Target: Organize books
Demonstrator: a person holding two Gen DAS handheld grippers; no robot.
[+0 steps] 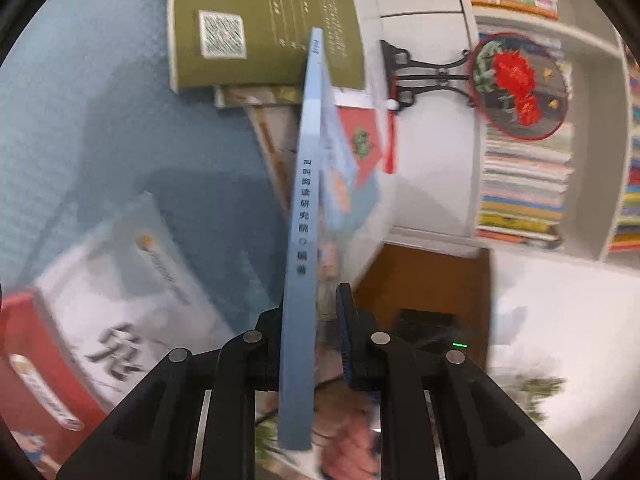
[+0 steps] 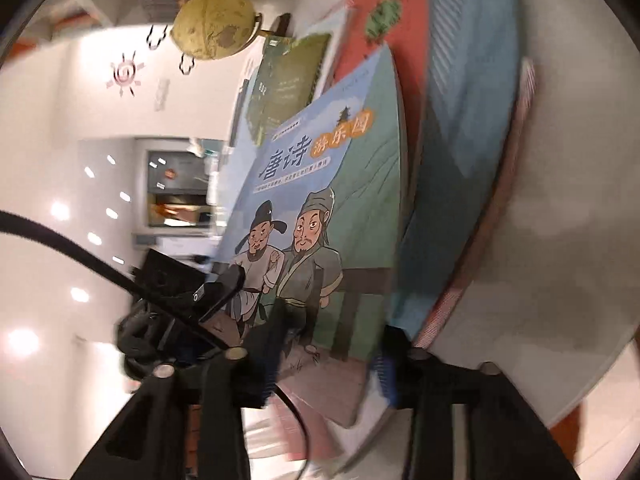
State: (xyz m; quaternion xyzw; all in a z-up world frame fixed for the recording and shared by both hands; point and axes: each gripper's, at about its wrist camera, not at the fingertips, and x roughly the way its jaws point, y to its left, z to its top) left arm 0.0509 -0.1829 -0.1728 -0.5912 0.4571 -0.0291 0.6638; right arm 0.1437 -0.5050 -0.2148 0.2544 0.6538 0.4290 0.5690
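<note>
Blue bench [image 1: 100, 128], bookshelves [image 1: 528, 184] behind. Left claw [image 1: 316, 320] clamped on book [image 1: 306, 208], spine-up for shelving. Right claw [image 2: 324, 360] nipping its cover, steadying.

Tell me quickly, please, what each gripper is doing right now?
Left gripper: shut on the light-blue book, gripped near its spine.
Right gripper: closing on the illustrated book; grip cannot be told.
</note>
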